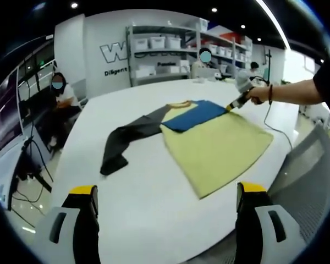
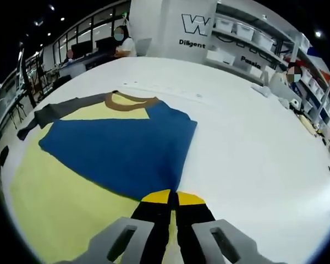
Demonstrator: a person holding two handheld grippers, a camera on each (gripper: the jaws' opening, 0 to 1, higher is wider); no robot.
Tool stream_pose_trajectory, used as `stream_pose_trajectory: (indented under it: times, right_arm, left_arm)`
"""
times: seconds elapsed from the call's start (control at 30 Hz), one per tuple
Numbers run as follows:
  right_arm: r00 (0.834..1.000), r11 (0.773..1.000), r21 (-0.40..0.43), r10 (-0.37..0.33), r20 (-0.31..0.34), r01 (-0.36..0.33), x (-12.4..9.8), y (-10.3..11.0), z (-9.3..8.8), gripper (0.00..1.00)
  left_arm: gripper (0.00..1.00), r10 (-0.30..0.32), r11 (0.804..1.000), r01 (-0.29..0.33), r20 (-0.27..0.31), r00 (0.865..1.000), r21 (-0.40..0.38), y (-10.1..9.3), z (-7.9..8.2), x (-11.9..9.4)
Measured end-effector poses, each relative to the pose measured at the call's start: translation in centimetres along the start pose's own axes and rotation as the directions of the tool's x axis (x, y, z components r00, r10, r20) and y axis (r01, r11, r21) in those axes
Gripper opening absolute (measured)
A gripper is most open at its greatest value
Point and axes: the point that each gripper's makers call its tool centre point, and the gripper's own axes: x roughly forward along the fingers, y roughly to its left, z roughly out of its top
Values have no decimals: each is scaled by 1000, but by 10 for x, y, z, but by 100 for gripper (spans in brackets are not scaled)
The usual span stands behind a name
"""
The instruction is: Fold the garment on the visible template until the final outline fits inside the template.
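Your right gripper (image 2: pixel 173 199), bottom centre of right gripper view: jaws pressed together, pinching blue sleeve (image 2: pixel 118 151) folded across yellow garment (image 1: pixel 220 148). Left gripper (image 1: pixel 168 192) spread, holding nothing, low in left gripper view. Grey sleeve (image 1: pixel 126 140) trails left on table (image 1: pixel 154 203). Risk: pull too far, body drags, fold skews.

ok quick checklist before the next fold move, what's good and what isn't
1. Right gripper shut on the blue sleeve: ok.
2. Left gripper open, free, above the table: ok.
3. Blue sleeve folded flat over the yellow shirt: ok.
4. Grey sleeve folded in: not ok, it lies spread out.
5. Whole shirt in left gripper view: ok.
6. Outline fits the template: cannot tell, no template edge can be made out.
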Motion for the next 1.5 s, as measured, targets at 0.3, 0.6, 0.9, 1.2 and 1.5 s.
stream_pose_trajectory:
  times: [0.3,0.6,0.9,1.2,1.5]
  right_arm:
    - [1000,1000,1,-22,-18,22,0,-14,-5,0]
    - [999,999,16,-36,-28,36,0,-22,-8,0]
    - [999,976,215,14,45,-24,-10,-13,0,23]
    - [984,971,216,69,162,-103,-35,7,19,74]
    - [959,964,179,150,239,-195,-78,24,38,99]
  left_arm:
    - [99,5,1000,-5,-4,1000,3,1,-1,0]
    - [99,12,1000,-12,-9,1000,-5,4,-3,-1]
    - [99,14,1000,-14,-9,1000,-9,5,-2,1]
    - [99,5,1000,-5,-4,1000,-15,4,1,6]
    - [99,8,1000,-8,-3,1000,-17,11,2,10]
